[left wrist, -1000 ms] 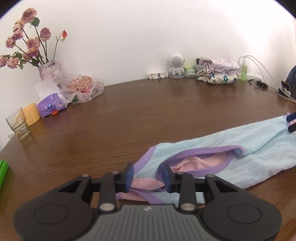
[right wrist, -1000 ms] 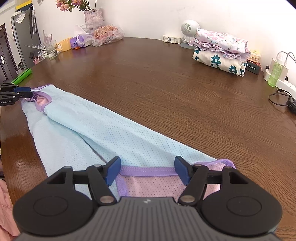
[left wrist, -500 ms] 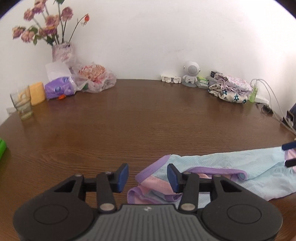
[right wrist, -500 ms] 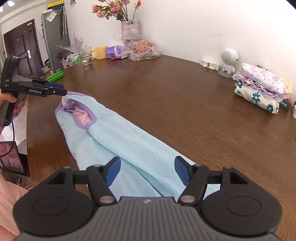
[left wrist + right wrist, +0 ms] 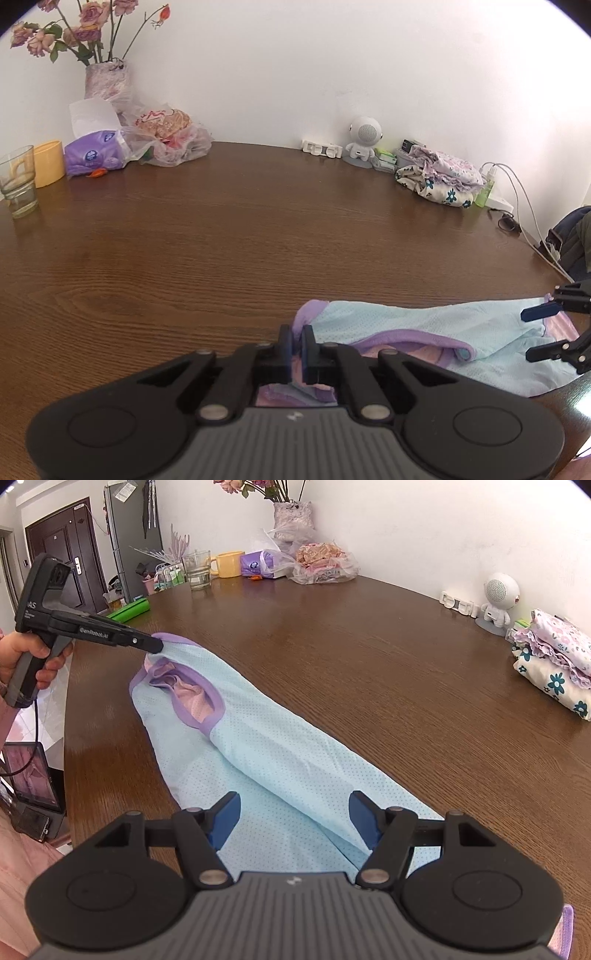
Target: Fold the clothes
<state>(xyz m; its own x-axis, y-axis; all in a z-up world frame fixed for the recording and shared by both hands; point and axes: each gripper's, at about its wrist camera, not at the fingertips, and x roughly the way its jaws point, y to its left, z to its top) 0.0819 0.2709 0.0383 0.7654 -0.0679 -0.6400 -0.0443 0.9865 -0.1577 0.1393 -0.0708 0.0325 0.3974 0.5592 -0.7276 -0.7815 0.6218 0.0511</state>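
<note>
Garment (image 5: 258,746) lies on the table (image 5: 369,657), long axis from frame bottom to upper left, left gripper (image 5: 295,341) pinching its far purple collar, right gripper (image 5: 293,821) spread wide over the near hem.

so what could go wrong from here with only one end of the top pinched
1. The left tongs grip only the purple trim at the corner of the light blue top; that thin hold could slip when lifted.
2. The right tongs are open above the other end, so a one-sided lift would probably drag and bunch the cloth.
3. The top lies close to the table edge near the person, so a pull that way could slide it off.
</note>
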